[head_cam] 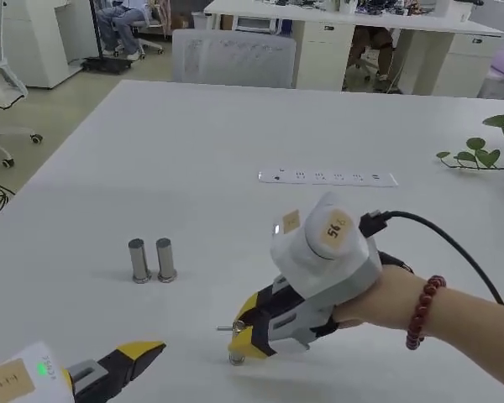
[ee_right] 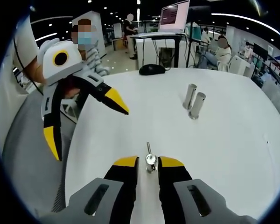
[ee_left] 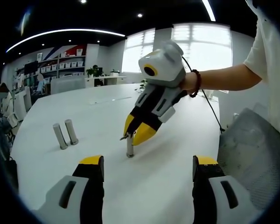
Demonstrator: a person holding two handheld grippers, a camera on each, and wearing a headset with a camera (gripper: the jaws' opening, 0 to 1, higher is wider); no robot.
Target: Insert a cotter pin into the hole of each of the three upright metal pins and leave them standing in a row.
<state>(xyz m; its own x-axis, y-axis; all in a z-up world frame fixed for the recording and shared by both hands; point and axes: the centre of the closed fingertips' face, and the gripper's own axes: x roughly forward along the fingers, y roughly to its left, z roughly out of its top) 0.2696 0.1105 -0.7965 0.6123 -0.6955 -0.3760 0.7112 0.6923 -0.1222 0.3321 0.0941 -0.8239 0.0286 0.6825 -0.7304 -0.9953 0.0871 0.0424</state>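
Though apart, three upright metal pins [head_cam: 139, 260] [head_cam: 165, 259] [head_cam: 236, 358]

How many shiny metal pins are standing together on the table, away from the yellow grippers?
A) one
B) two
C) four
B: two metal pins stand side by side on the table, apart from the third pin, which is at the tips of the right gripper.

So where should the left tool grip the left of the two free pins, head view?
Probably mid-shaft on the left pin, coming level from its open left side, jaws closing front to back. It's a slim upright cylinder, and its neighbour stands close on the right, leaving little room for a jaw there.
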